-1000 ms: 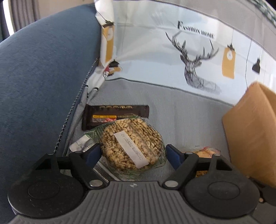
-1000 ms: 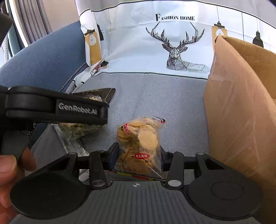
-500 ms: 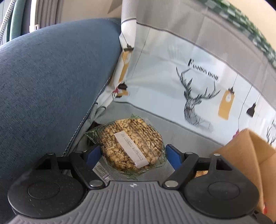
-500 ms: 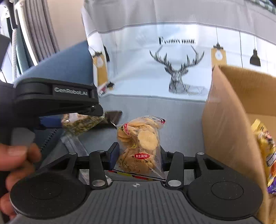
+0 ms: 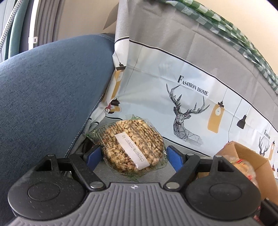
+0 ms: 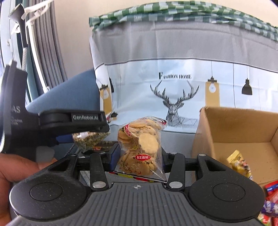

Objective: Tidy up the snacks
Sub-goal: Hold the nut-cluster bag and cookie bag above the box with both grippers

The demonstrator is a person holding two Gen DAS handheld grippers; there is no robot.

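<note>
Both snacks now off the sofa seat and riding higher than a second ago, with the backrest cover filling more of each view — a lift done, carry to the box next by the look of it. Left hand-held gripper set wide, blue pads pressed on either side of the round puffed-grain cake in clear green-printed wrap, white date sticker across its face. Right hand-held gripper set narrower, clamped on the clear plastic bag of pale round crackers with a red label, bag upright between the pads. Seen from the right wrist, left tool at nine o'clock, held by a hand at the lower left edge, grain cake hanging just beside the cracker bag — close company, some risk of a bump if both swing toward the box together. Open brown cardboard box at three o'clock, already holding a yellow wrapped snack at its near side, with red and purple wrappers at five o'clock; whether those lie inside the box cannot be told. Near wall of the box between cracker bag and box floor — clearance over that rim needed before any release. Behind everything, at twelve o'clock, grey-and-white sofa cover printed with a stag and "Fashion Home", a green checked cloth draped along its top; blue fabric armrest filling nine o'clock in the left view. Dark snack packet left on the seat below the grain cake — apparently yet to be sorted.
</note>
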